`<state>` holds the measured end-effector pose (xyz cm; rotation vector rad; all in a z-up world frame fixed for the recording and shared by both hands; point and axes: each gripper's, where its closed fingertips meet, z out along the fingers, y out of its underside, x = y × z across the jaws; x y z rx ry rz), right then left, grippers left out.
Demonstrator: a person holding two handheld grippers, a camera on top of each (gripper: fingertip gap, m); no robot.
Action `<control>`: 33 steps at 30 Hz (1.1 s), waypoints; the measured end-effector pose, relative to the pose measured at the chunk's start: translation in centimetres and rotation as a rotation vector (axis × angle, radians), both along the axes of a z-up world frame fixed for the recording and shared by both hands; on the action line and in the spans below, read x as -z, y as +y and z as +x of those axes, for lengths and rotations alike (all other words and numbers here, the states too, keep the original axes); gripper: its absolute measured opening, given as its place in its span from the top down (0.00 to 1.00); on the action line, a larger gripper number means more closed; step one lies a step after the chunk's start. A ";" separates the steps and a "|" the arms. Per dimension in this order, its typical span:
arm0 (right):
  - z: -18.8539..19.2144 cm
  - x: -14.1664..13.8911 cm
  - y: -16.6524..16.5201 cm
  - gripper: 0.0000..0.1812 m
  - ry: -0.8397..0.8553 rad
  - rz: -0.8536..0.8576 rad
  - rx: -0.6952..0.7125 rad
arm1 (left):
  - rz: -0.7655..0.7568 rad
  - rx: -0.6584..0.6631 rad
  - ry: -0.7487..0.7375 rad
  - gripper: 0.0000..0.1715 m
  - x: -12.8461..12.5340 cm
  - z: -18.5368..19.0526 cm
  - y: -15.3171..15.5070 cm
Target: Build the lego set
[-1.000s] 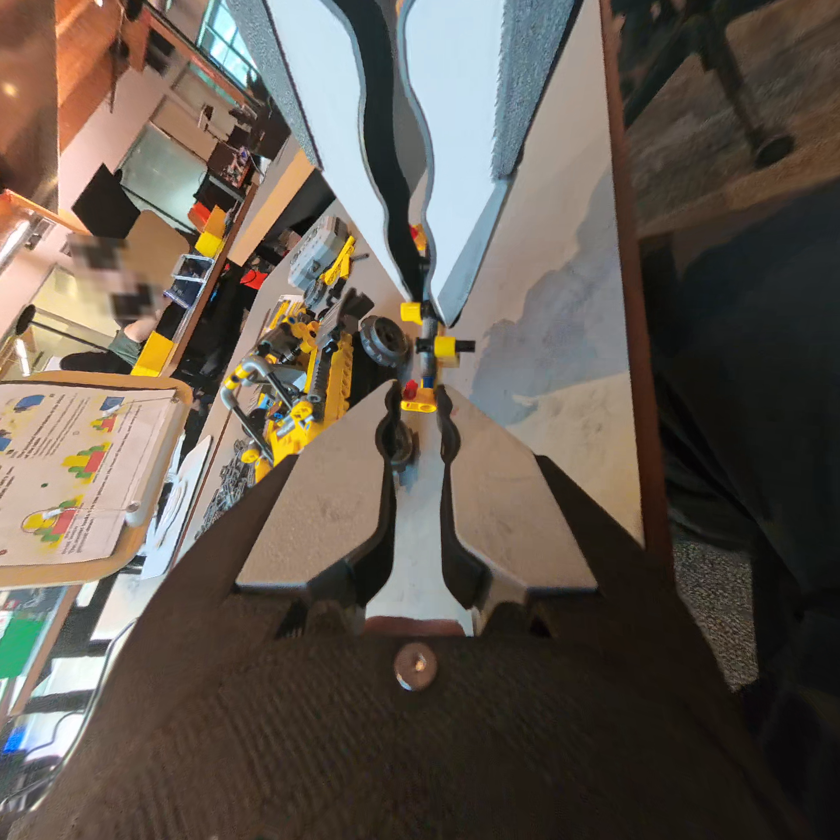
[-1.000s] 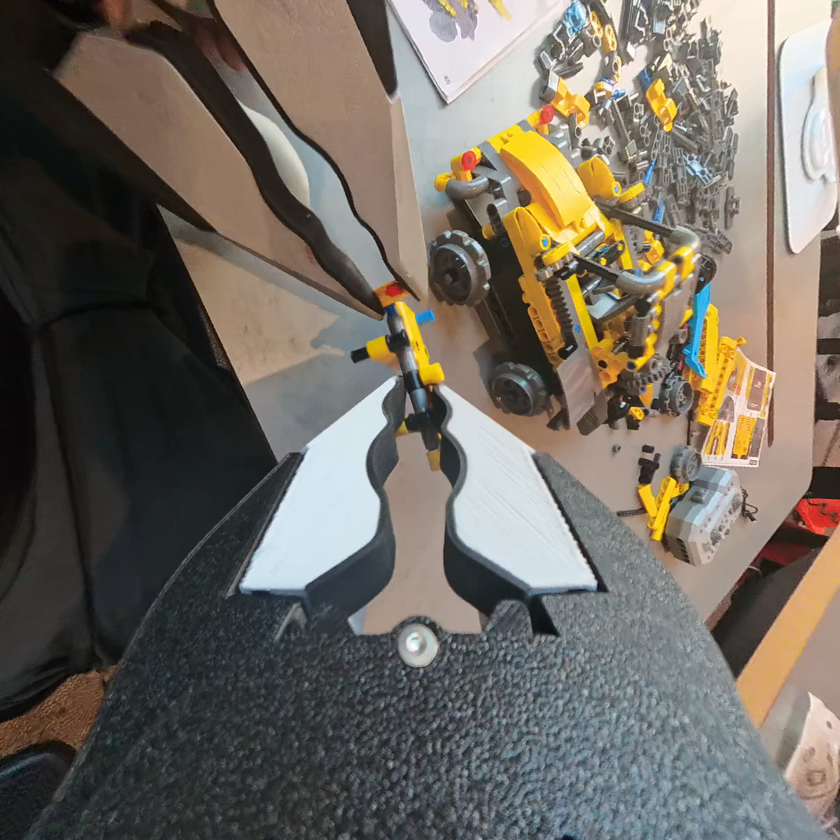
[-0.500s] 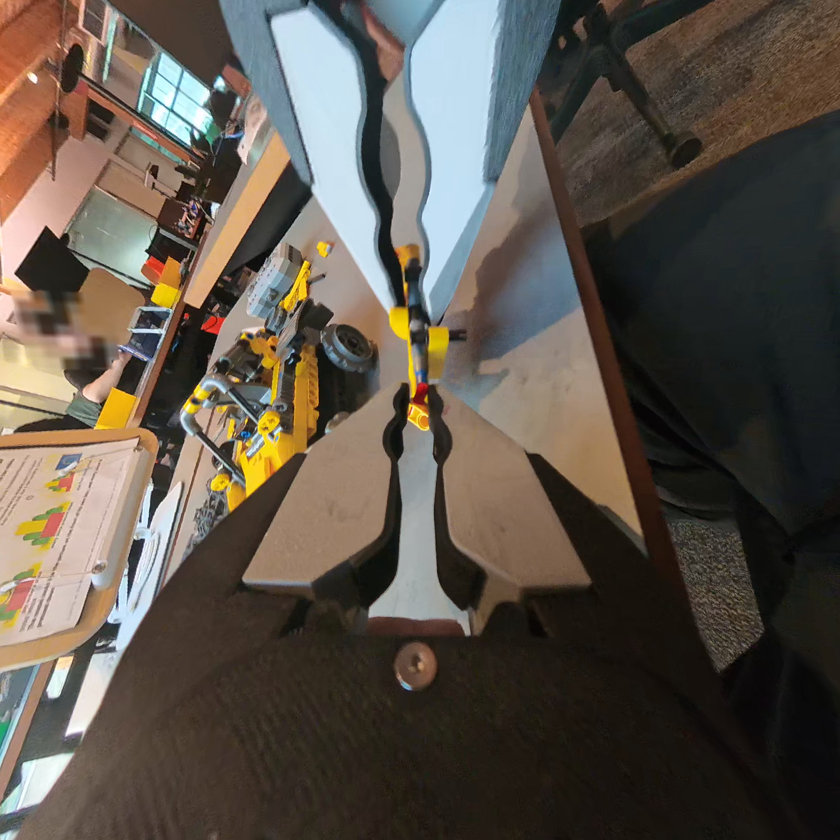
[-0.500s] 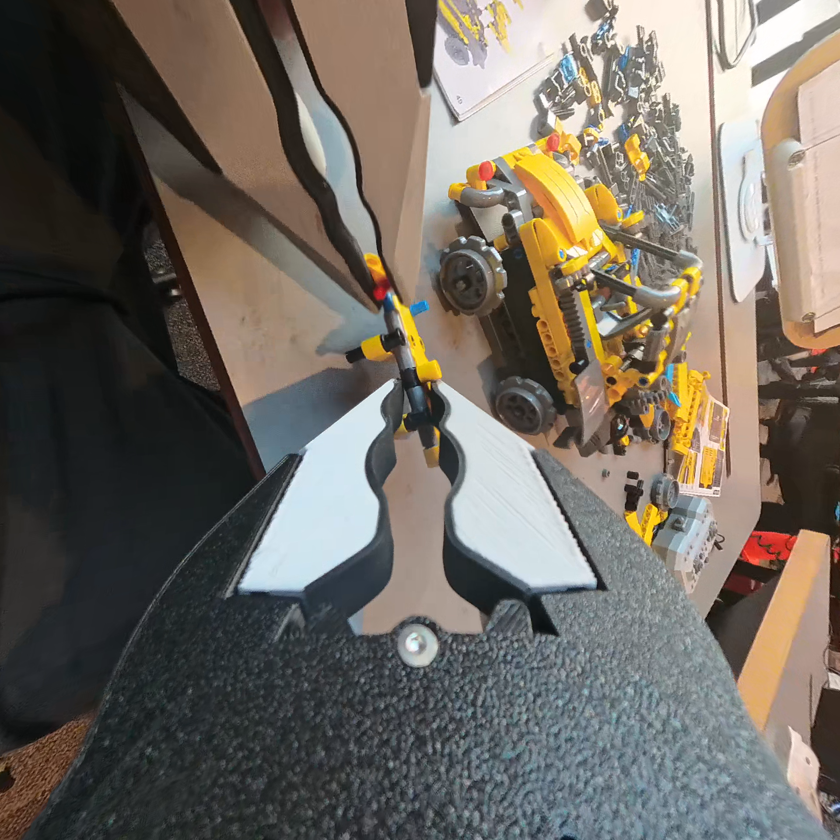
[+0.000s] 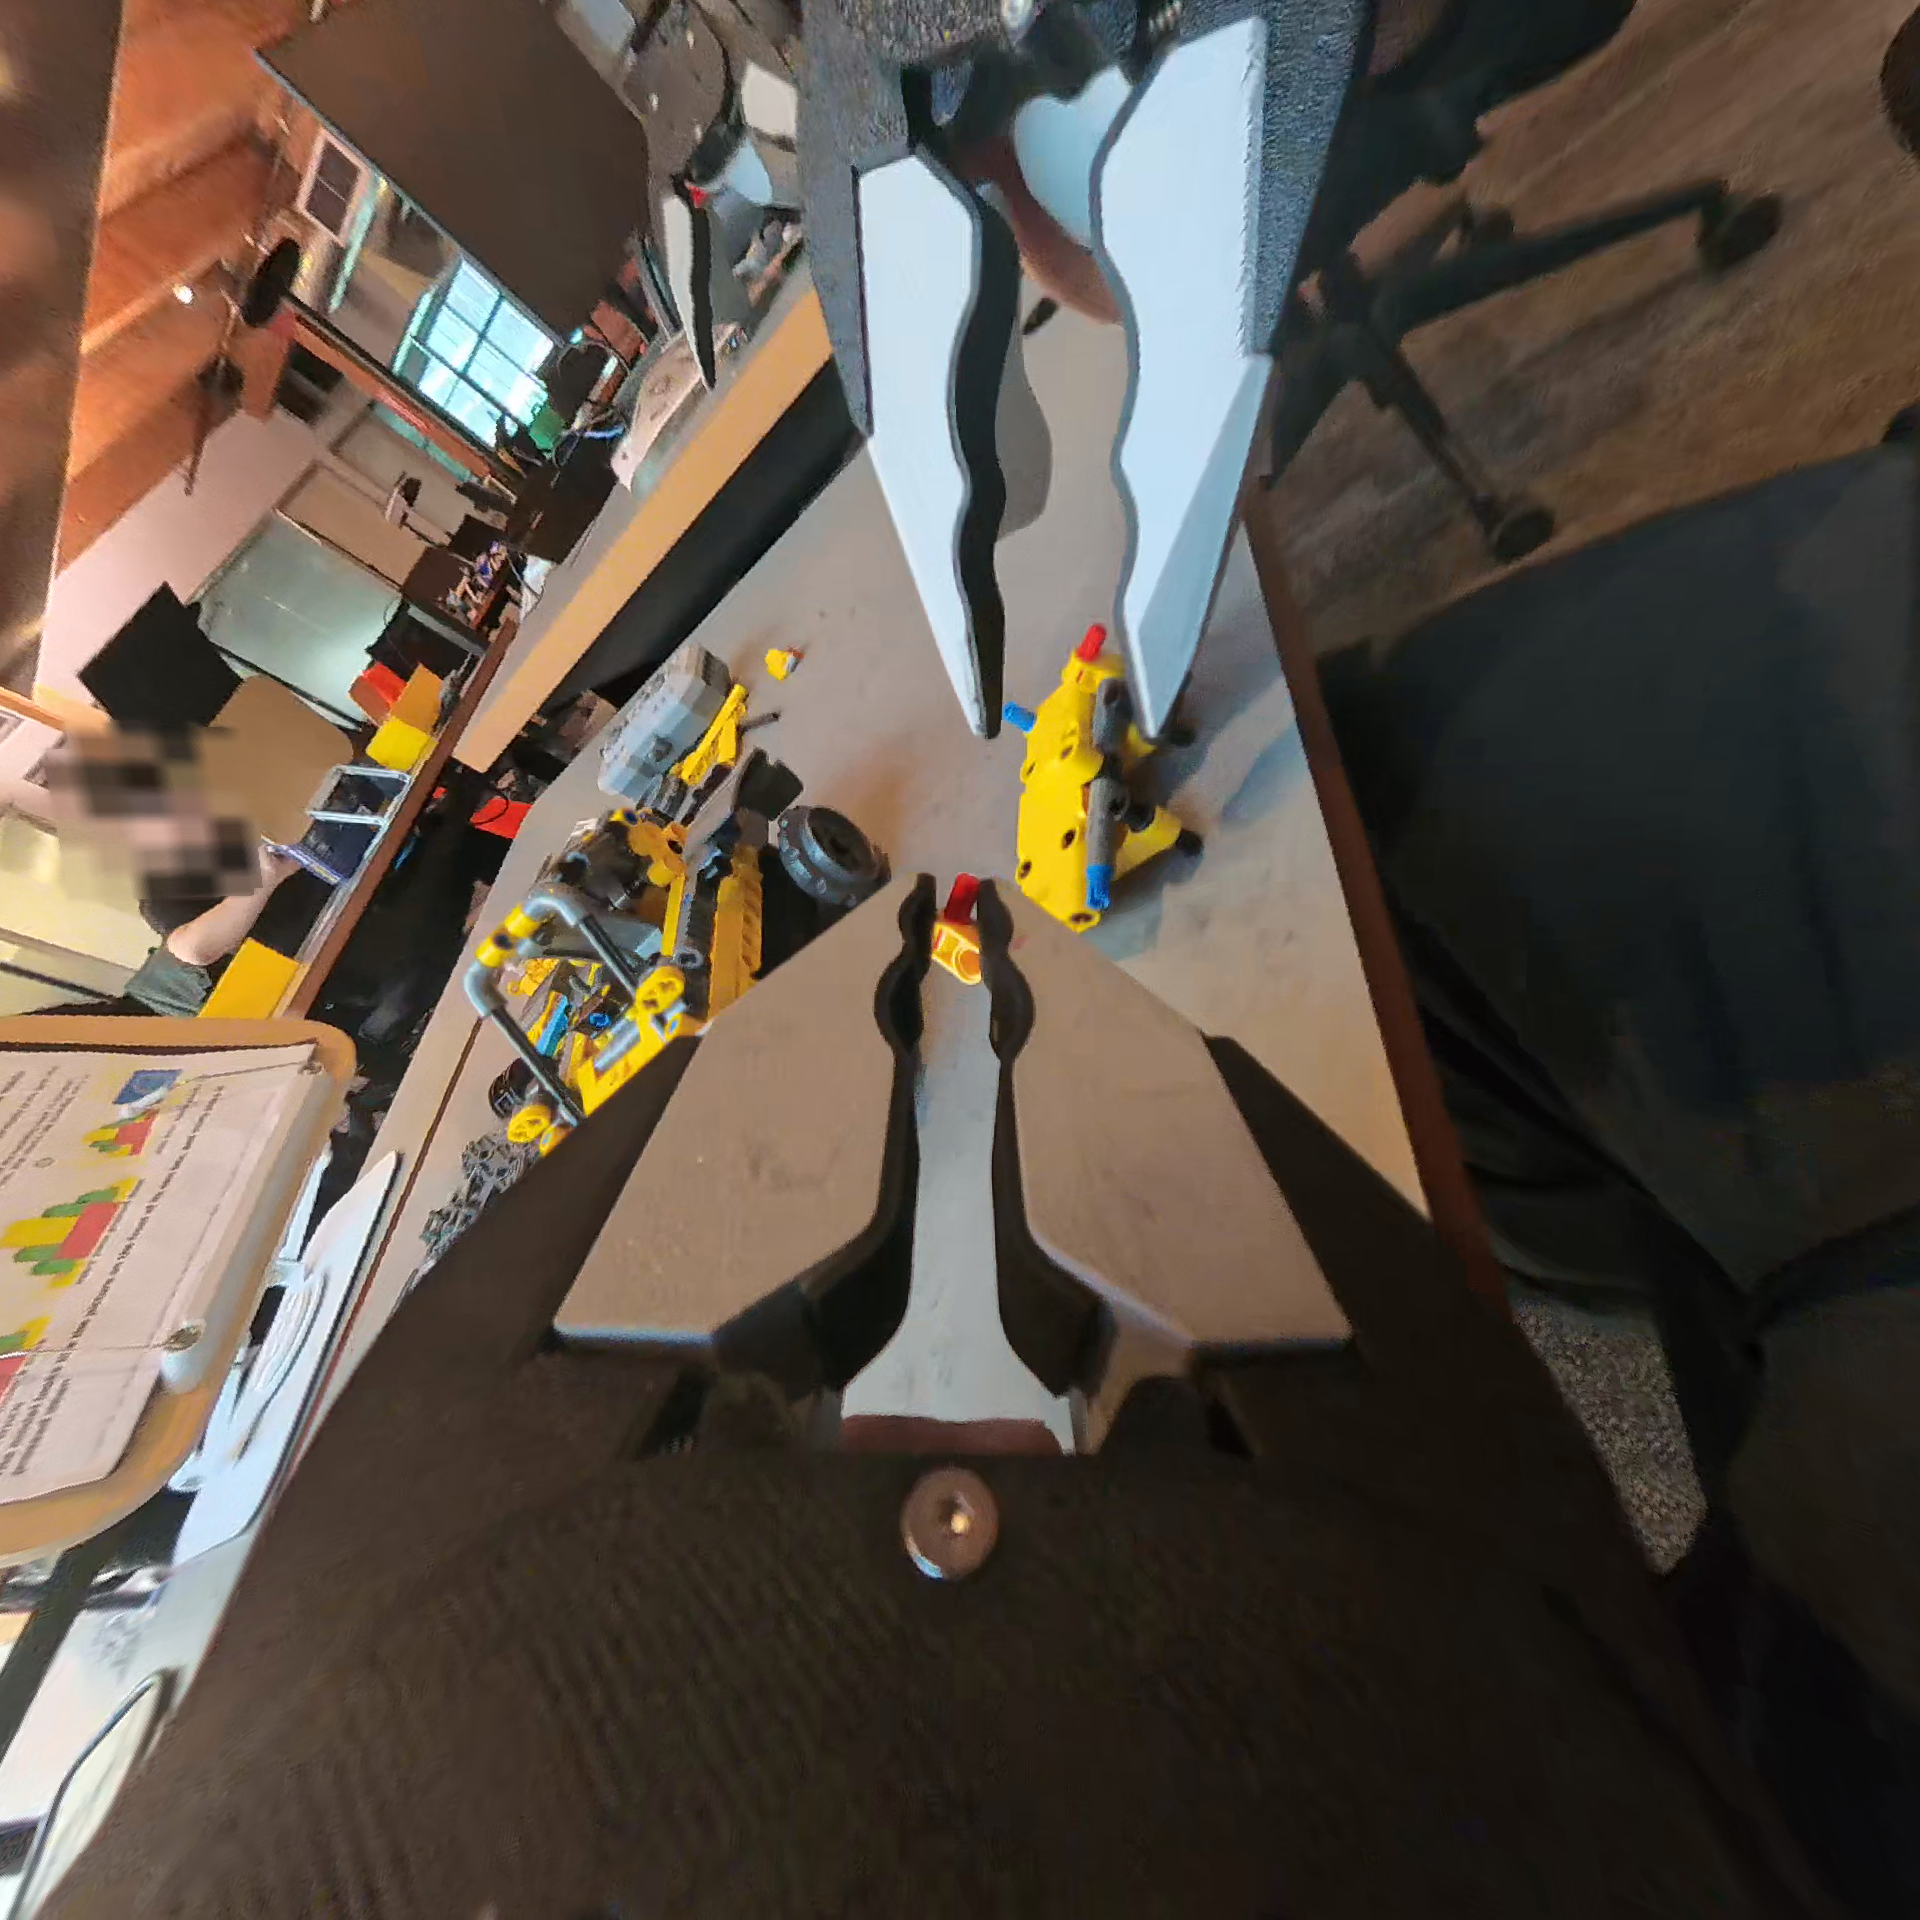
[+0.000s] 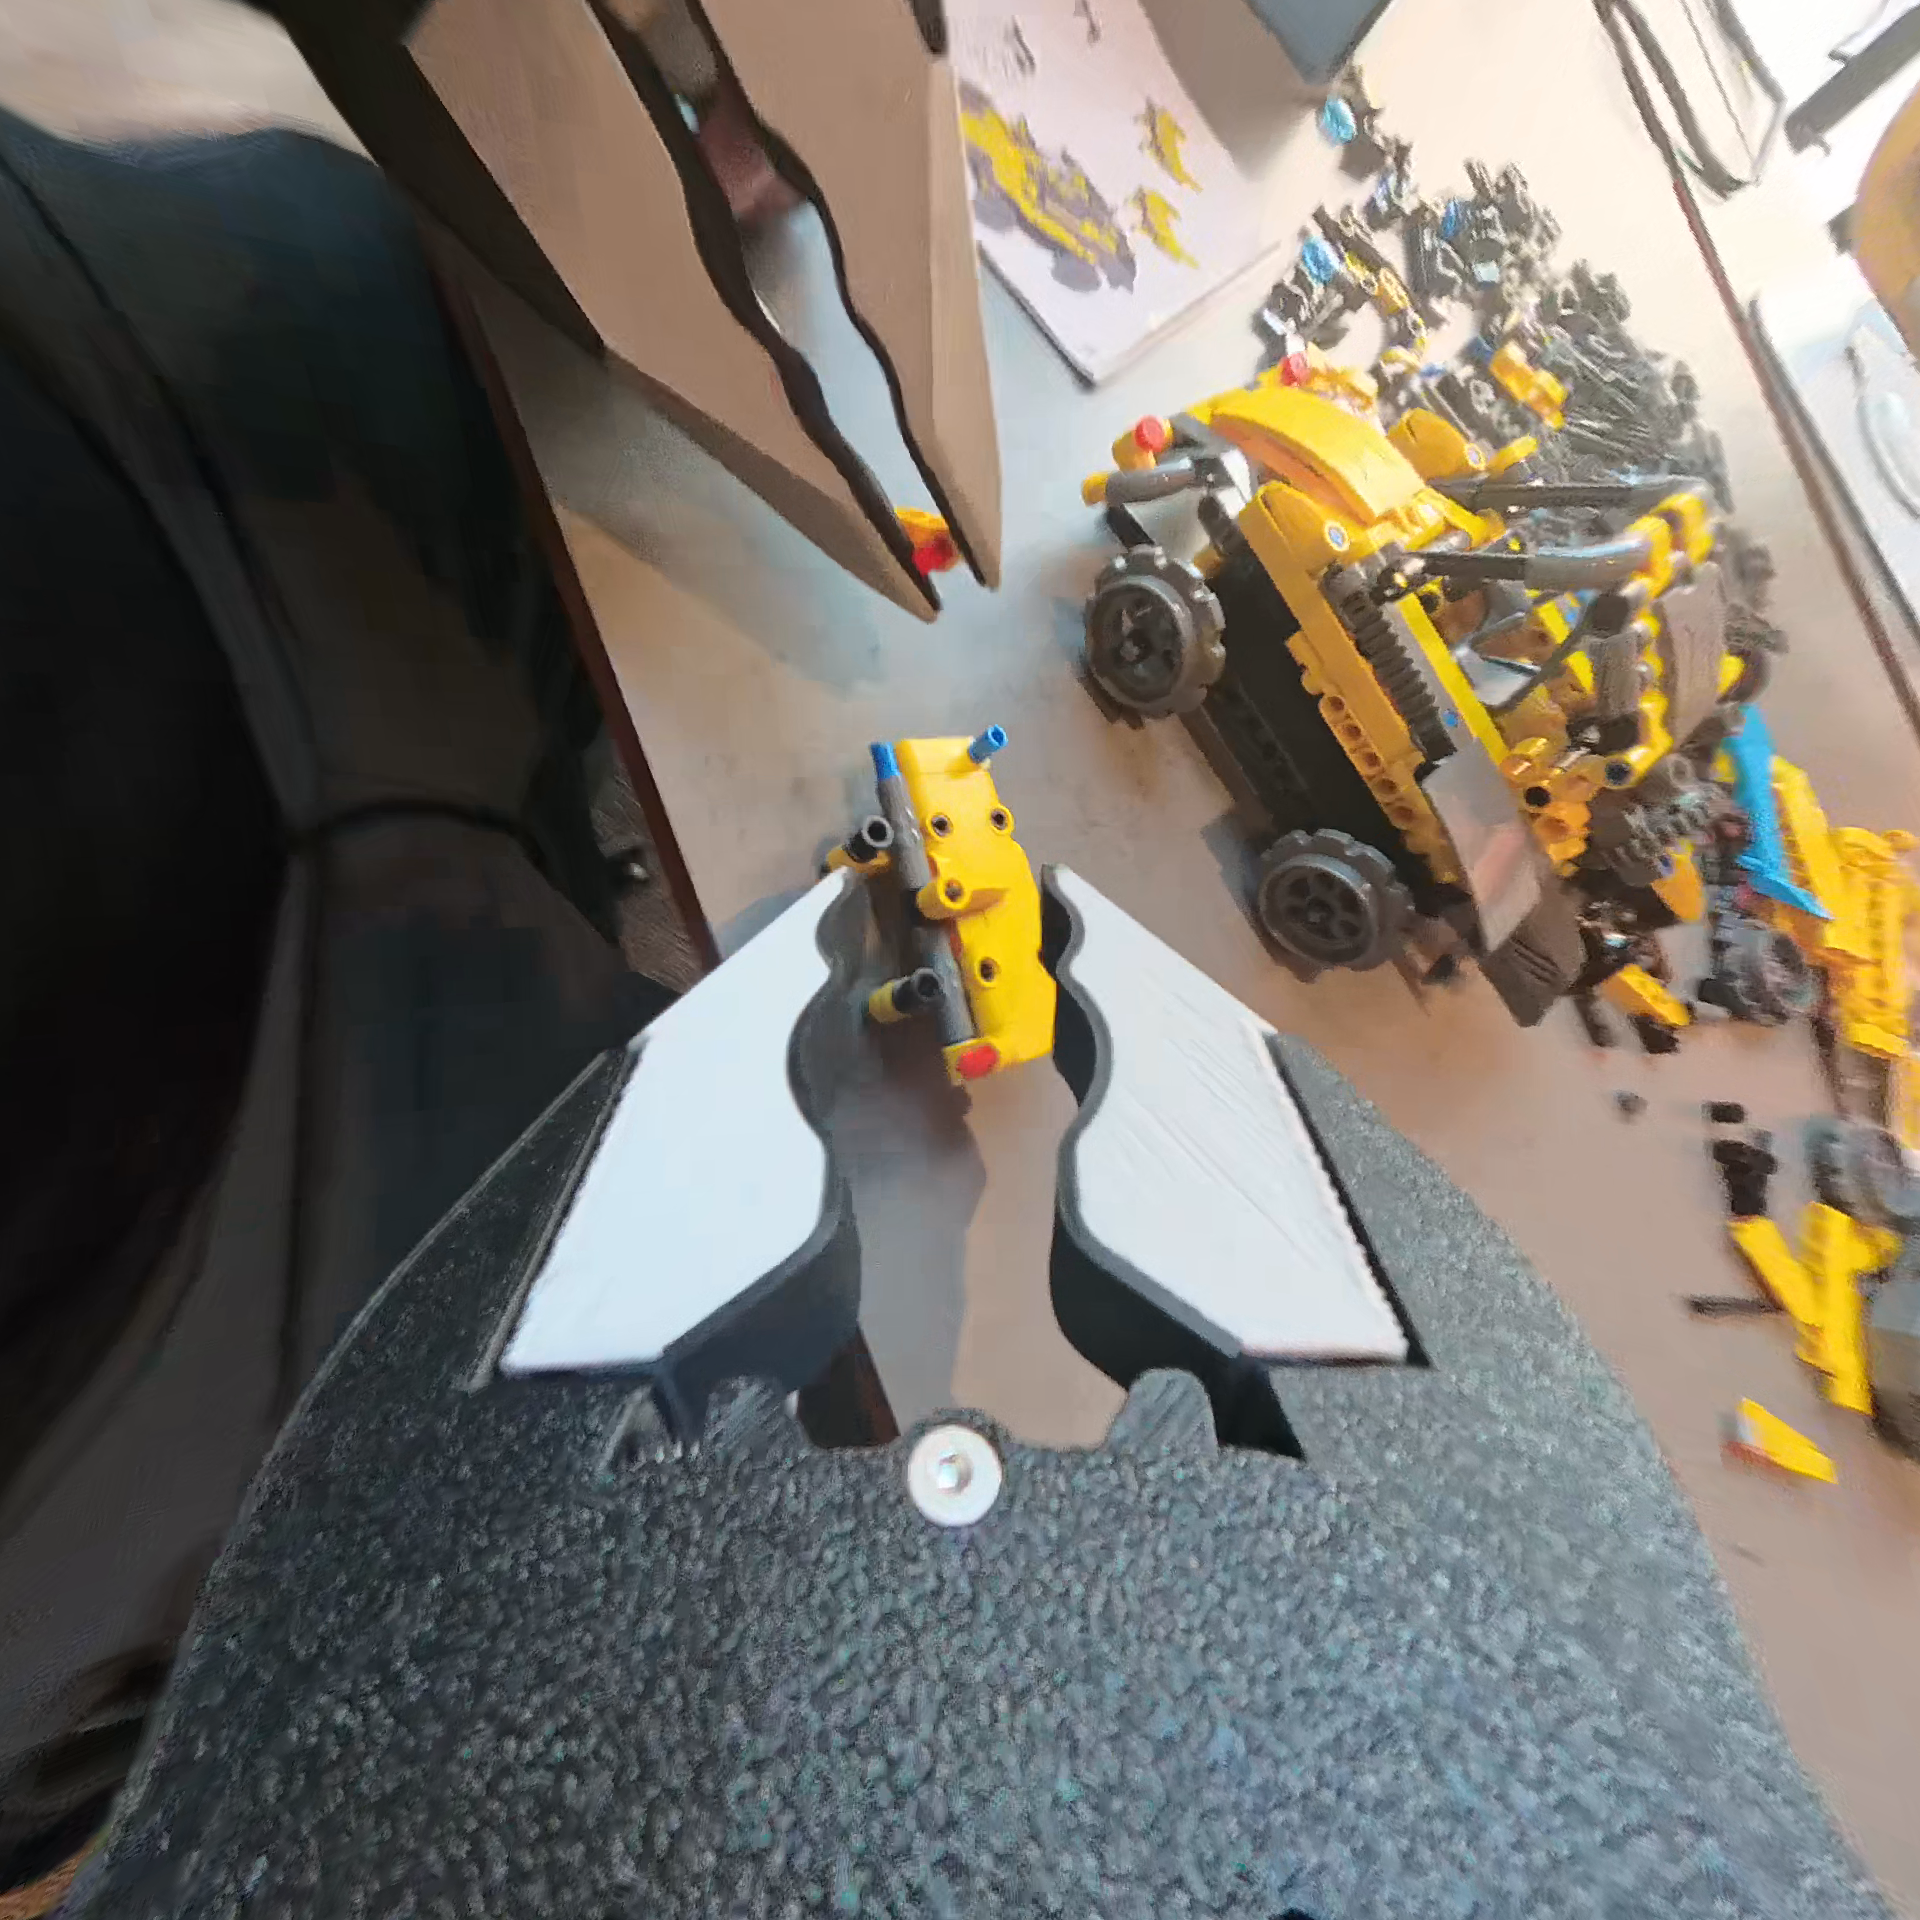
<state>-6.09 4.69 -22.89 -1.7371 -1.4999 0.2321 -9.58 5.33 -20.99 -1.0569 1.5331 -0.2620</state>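
Note:
A yellow brick subassembly [image 6: 977, 904] with grey axles and blue pins lies flat on the grey table between the white fingers of my right gripper [image 6: 945, 883], whose jaws stand wide apart. It also shows in the left wrist view [image 5: 1081, 810], under the right gripper [image 5: 1070, 717]. My left gripper [image 5: 951, 899] is shut on a small yellow connector with a red pin [image 5: 958, 930], held just above the table and apart from the subassembly. In the right wrist view the left gripper [image 6: 961, 592] shows at the top with the same small piece [image 6: 925, 540].
A large yellow and black model vehicle [image 6: 1403, 644] stands beside the subassembly. Behind it lie a heap of loose parts [image 6: 1507, 260] and an instruction booklet [image 6: 1101, 208]. A grey motor block [image 5: 665, 727] lies farther off. The table edge [image 5: 1351, 831] and a person's dark clothing are close. My right fingertips sit around 5 cm from my left ones.
Both grippers held the joined piece in the air. Now they are apart: the small yellow and red piece stays in the left gripper, and the right jaws have opened with the subassembly lying on the table.

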 end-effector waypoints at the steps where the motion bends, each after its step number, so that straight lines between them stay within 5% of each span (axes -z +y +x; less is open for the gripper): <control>1: -0.2 -0.3 -0.4 0.80 0.042 -0.036 -0.012 | -0.010 0.011 -0.014 0.98 -0.2 0.1 -0.2; 10: -3.0 -6.6 -4.9 0.92 0.624 -0.491 -0.210 | -0.034 0.153 -0.200 0.98 -5.4 1.7 -4.7; 14: -2.4 -9.4 -5.7 0.90 0.852 -0.693 -0.290 | -0.003 0.196 -0.236 0.98 -7.6 2.2 -6.4; 22: -3.1 -9.9 -7.4 0.86 0.903 -0.851 -0.373 | 0.035 0.213 -0.214 0.98 -7.8 3.1 -7.8; 33: -3.2 -8.4 -5.7 0.90 0.861 -0.860 -0.225 | 0.030 0.149 -0.152 0.97 -6.4 2.8 -6.2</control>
